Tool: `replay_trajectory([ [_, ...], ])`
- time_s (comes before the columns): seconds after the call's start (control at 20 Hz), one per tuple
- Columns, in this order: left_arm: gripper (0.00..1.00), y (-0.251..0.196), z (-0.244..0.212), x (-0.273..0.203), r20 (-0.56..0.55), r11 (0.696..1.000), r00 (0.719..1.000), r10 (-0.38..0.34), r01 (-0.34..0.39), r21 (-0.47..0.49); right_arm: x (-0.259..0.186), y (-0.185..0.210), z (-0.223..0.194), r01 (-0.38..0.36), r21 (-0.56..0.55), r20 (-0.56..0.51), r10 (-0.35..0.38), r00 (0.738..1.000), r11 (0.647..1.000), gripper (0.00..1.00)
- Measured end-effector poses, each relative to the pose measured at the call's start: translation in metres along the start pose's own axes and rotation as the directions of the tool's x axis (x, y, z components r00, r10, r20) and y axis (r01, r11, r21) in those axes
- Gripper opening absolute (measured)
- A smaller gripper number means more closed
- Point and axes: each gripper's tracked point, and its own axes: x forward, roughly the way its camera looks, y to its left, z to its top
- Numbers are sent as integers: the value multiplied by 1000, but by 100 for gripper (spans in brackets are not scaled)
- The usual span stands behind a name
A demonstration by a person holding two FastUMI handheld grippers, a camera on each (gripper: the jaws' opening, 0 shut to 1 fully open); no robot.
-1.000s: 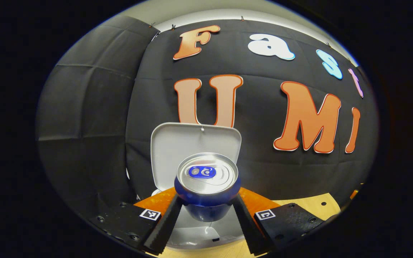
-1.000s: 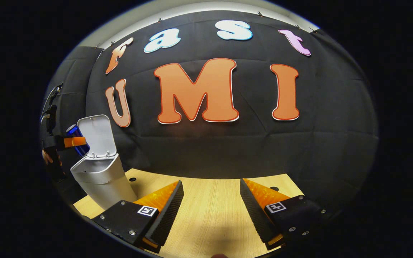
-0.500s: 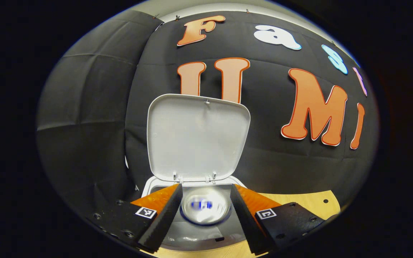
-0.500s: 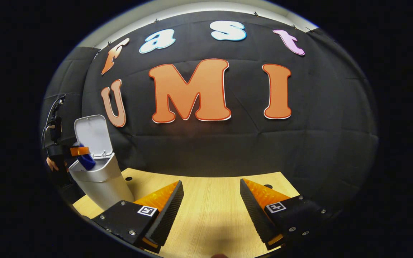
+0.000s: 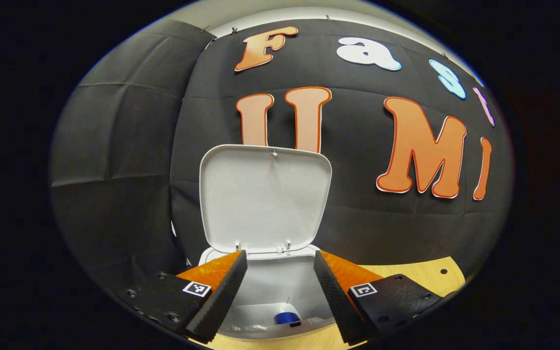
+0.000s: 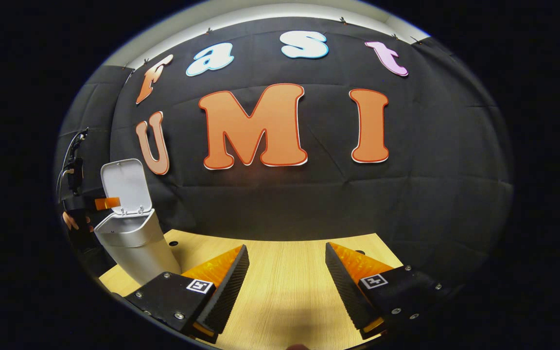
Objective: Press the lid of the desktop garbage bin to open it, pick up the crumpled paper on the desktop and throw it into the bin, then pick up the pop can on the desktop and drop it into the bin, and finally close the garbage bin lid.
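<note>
Now, in the left gripper view, the left gripper [image 5: 279, 287] hangs just above the mouth of the bin [image 5: 280, 284], its fingers spread wide with nothing between them. The lid [image 5: 265, 197] stands upright at the back of the bin, hinged at its lower edge, its pale inner face turned toward the camera. Down inside the bin, near the bottom, a small blue patch of the can [image 5: 286, 318] shows. A strip of wooden table [image 5: 421, 274] runs along the right side, with a dark hole in it near the edge. I cannot make out the paper.

Next, in the right gripper view, the right gripper [image 6: 287, 279] is held low over the table [image 6: 285, 291], its fingers wide apart and holding nothing; bare wood lies between them. Far off to the left stands the bin [image 6: 136, 240], on the table's left end, with its lid [image 6: 125, 187] raised and tilted a little back. The left gripper [image 6: 107, 203] reaches in from the left, just above the bin's open rim and in front of the lid, with a hand [image 6: 72, 221] behind it at the edge of the view. The can is out of sight here, hidden by the bin's wall.
</note>
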Motion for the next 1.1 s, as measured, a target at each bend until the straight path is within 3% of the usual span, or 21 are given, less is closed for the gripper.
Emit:
replay_trajectory([
  [0.2, 88, 5, 15, -6, 21, 1000, 1000, 19, -19, 7, -6, 0, 2, -6, -1, 4, 6, 1000, 1000, 94],
  [0.75, 87, -9, 81, -10, 135, 999, 991, -19, 12, 53, -17, 0, 20, -1, -19, 29, 2, 1000, 1000, 94],
  [1.1, 87, -2, 123, 8, 165, 999, 986, -24, 20, 25, -19, 14, 23, -5, -25, 31, 6, 1000, 1000, 94],
])
